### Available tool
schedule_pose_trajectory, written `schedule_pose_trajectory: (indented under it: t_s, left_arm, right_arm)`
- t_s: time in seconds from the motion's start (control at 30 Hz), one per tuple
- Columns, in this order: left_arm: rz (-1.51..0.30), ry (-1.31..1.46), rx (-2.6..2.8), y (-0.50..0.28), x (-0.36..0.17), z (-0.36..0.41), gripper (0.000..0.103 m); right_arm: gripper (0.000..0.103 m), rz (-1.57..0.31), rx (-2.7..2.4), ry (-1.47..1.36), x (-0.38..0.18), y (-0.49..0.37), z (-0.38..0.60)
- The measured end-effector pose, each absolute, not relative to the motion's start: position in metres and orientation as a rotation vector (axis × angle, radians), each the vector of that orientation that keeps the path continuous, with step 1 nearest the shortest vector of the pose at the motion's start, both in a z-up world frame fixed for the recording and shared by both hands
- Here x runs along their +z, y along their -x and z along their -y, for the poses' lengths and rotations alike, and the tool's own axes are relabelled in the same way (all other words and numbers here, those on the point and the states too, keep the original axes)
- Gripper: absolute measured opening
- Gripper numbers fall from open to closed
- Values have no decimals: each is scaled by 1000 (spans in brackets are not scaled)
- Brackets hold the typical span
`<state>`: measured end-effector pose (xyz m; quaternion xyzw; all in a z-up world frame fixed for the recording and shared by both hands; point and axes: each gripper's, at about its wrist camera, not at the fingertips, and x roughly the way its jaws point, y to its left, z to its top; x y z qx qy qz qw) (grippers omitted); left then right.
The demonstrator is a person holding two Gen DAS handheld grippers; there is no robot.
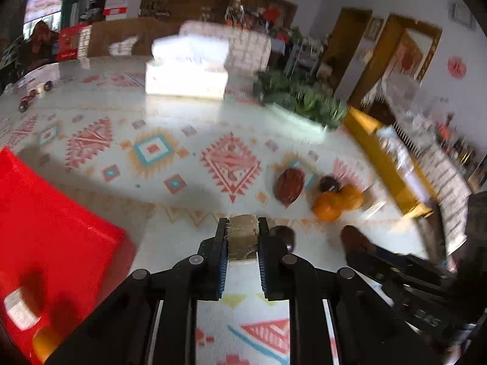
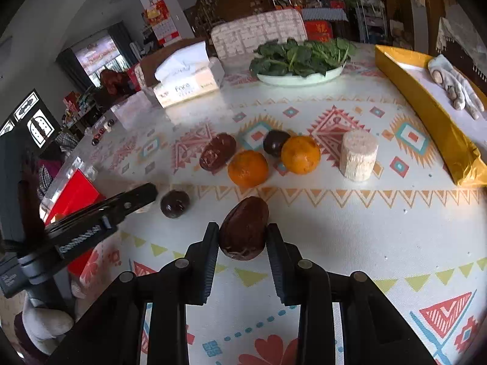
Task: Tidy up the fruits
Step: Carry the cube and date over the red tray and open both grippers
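Our right claw (image 2: 242, 237) clenches a wrinkled brown fruit (image 2: 244, 228) at its firm waist; left claw (image 1: 242, 237) grips a stiff, light pale chunk (image 1: 242, 235).

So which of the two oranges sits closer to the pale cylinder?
The right-hand orange, beside the dark round fruit; the other orange lies further left of the pale cylinder.

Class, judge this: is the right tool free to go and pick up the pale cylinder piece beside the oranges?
Probably not yet: the right tool is shut on a dark brown fruit. The path to the pale cylinder looks open otherwise.
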<state>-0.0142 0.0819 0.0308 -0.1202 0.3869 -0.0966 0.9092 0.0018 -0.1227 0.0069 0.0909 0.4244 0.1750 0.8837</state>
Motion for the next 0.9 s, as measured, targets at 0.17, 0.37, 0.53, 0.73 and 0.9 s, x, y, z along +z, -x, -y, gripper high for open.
schedule_pose_trajectory:
  t_s: [0.17, 0.37, 0.53, 0.73, 0.9]
  left_arm:
    - [-694, 334, -147, 77, 67, -130, 17]
    - [-632, 366, 82, 136, 82, -216, 17]
    - [-659, 380, 254, 161, 60, -269, 17]
    - [-718, 406, 260, 163, 35, -289, 17]
    - [-711, 417, 236, 165, 36, -291, 25]
  right_arm:
    - [34, -775, 406, -168, 24, 14, 118]
    - [35, -776, 519, -174, 50, 37, 77]
    - [35, -809, 675, -105, 69, 53, -6]
    - [35, -908, 736, 4, 49, 45, -101]
    - [35, -950, 714, 65, 31, 30, -139]
